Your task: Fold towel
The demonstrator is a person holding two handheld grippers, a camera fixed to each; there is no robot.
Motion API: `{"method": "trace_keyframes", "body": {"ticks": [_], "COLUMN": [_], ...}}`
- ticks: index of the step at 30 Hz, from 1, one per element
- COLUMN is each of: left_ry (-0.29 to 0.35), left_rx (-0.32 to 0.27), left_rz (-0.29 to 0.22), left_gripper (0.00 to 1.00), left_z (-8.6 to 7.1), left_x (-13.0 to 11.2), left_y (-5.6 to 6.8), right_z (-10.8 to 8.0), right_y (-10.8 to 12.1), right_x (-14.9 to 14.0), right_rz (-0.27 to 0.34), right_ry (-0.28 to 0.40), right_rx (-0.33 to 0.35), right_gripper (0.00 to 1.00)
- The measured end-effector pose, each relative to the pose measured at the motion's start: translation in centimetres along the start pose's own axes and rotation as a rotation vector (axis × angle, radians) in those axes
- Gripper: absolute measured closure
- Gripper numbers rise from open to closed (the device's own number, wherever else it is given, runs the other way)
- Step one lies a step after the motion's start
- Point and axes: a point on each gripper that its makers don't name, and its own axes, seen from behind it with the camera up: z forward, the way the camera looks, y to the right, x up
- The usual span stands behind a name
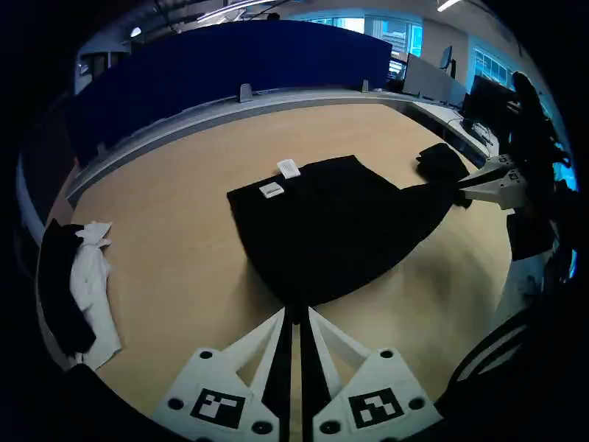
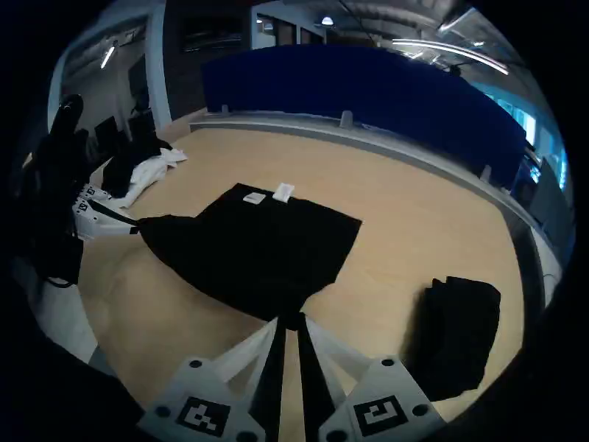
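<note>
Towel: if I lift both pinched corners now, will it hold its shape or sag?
Likely floppy: the towel has an edge that curves slack between the left tongs and right tongs. Probably light, since small corner pinches hold it up. It may slide across the smooth table rather than stay put.

The tips of my left claw [image 1: 297, 313] are lost against the black towel [image 1: 331, 221] pinched between them, and it is the same at my right claw [image 2: 288, 320]. Ahead of the left claw, two white tags [image 1: 288, 168] are too small to make out. Both claw bodies are cut off at the bottom edge.
</note>
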Motion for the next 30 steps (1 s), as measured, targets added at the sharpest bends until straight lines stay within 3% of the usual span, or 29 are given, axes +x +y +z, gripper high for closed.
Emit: {"method": "trace_keyframes", "body": {"ticks": [11,17,30], "left_ry": [-0.005,-0.005,-0.026], "left_rx": [0.001,-0.012,-0.009], "left_rz": [-0.026,-0.043,-0.055], "left_gripper": [0.93,0.93,0.93], "left_z": [-3.7,-5.2,-5.0], "left_x": [1.7,1.8,1.3], "left_y": [0.7,1.5,1.5], "right_z": [-3.5,-4.9,-4.6], "right_y": [-0.9,-1.3,-1.3], "right_x": [3.0,2.5,2.1], "right_rz": [0.042,0.046,0.049], "right_ry": [0.048,0.033,0.013], "right_rx": [0.007,0.007,0.007], "right_gripper": [0.89,0.89,0.89]}}
